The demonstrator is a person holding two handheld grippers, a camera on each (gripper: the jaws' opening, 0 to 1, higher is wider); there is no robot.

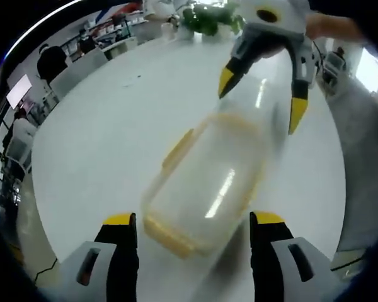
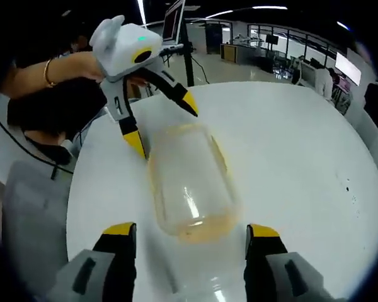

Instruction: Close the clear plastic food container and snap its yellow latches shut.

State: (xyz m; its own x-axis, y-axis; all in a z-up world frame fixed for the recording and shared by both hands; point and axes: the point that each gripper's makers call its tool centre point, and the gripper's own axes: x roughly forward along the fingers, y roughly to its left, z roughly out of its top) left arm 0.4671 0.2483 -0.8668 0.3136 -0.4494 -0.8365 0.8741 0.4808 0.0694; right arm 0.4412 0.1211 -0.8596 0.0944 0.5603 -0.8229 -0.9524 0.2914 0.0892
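A clear plastic food container (image 1: 211, 189) lies on the round white counter (image 1: 101, 145), blurred in both views, with its lid on top. In the left gripper view it runs lengthwise from about 7 o'clock, near the camera, toward 1 o'clock. A yellow latch (image 1: 176, 150) shows along its long side at 10 o'clock, and yellow edging marks the near end (image 1: 167, 236); the blur hides whether any latch is snapped down.

The left tongs (image 1: 193, 221) stand open, their black, yellow-tipped arms rising at 7 and 5 o'clock, one on each side of the container's near end, gripping nothing. Whether they touch the plastic cannot be told.

Across the container, at 1 o'clock in the same view, the right tongs (image 1: 262, 99) come in with their yellow tips spread wide over the far end, also gripping nothing. A hand (image 1: 327, 25) holds them from behind.

In the right gripper view the container (image 2: 189, 182) sits between the open right tongs (image 2: 190, 231) at the bottom and the left tongs (image 2: 163, 124) at 11 o'clock, whose two yellow points straddle the far end. A person's arm with a bracelet (image 2: 48, 73) holds that tool.

Green plants (image 1: 208, 19) stand at the counter's far edge at 12 o'clock in the left gripper view.
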